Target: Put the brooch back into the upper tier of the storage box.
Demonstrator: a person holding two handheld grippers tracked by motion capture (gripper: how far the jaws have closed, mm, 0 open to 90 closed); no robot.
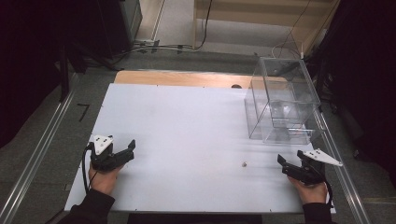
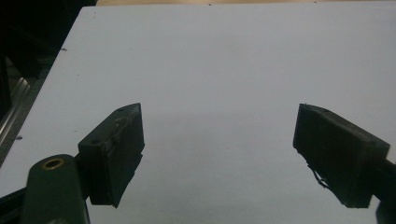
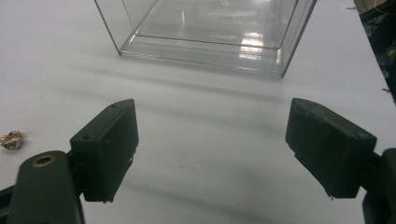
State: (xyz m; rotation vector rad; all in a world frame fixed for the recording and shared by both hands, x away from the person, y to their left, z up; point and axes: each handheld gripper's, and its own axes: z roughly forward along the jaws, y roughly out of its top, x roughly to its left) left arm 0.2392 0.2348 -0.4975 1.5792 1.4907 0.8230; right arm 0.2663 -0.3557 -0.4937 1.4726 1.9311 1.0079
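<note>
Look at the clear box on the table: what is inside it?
The clear box appears to hold nothing: through its walls show only the white table, reflections and an inner ledge. Glare blurs its far corners.

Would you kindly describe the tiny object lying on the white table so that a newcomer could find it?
Start at the clear plastic box on the white table's far right. Come toward the near edge: the small gold-brown object lies alone between the two tools, nearer the right tool. It is the lone speck on bare white.

Left black two-jaw gripper (image 1: 130, 150) at seven o'clock, jaws spread wide, gripped by left hand (image 1: 105, 178). Right black two-jaw gripper (image 1: 282, 165) at five o'clock, jaws equally wide, gripped by right hand (image 1: 312, 192).
</note>
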